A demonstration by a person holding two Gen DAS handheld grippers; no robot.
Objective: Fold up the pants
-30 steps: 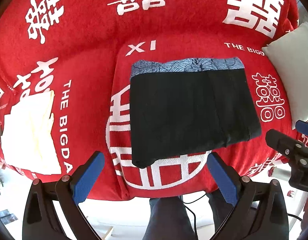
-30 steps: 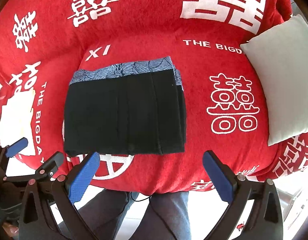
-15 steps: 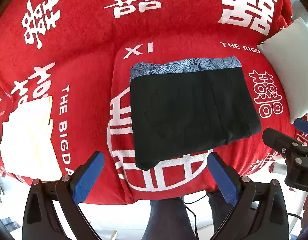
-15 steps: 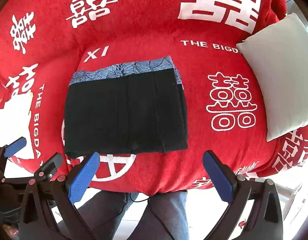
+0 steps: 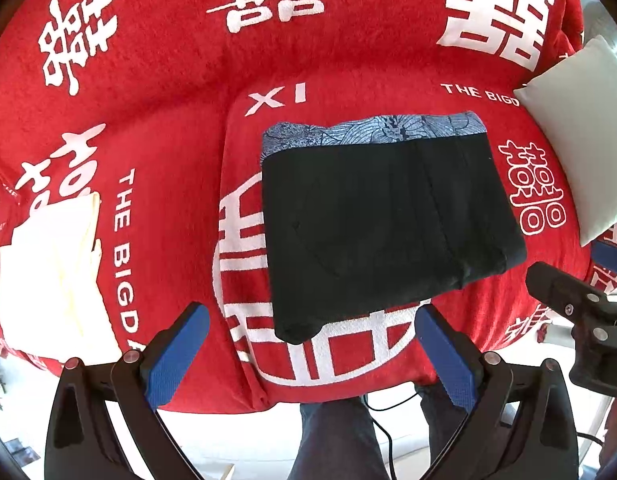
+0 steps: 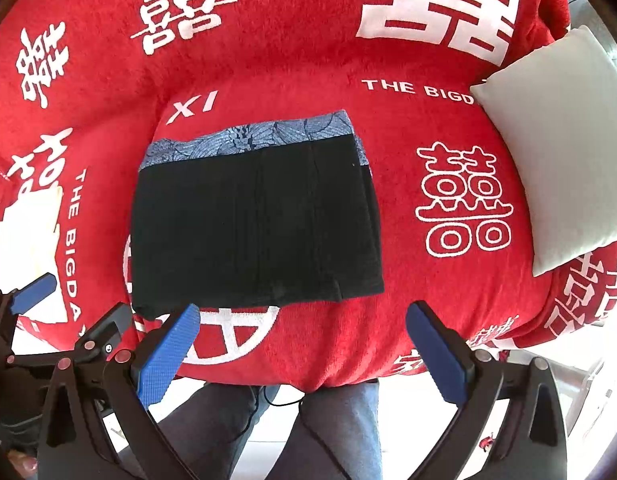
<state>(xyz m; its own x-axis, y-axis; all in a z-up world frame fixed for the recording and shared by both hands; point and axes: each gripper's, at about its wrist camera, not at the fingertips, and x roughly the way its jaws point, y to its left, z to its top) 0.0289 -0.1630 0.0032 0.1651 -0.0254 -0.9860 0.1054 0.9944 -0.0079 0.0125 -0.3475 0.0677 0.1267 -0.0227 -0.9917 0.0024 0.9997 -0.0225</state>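
The black pants [image 5: 380, 224] lie folded into a flat rectangle on the red sofa seat [image 5: 180, 184], with a blue patterned lining strip along the far edge. They show in the right wrist view [image 6: 256, 228] too. My left gripper [image 5: 312, 352] is open and empty, held just in front of the pants' near edge. My right gripper [image 6: 300, 348] is open and empty, near the seat's front edge, right of the left gripper [image 6: 32, 292].
A cream folded cloth [image 5: 52, 272] lies on the seat at the left. A pale cushion [image 6: 560, 144] leans at the right. The person's legs [image 6: 308, 432] stand below the sofa's front edge. The right gripper [image 5: 580, 308] shows at the right of the left wrist view.
Both grippers have drawn back and slightly up from the sofa; the pants lie unchanged. Both grippers stay open.
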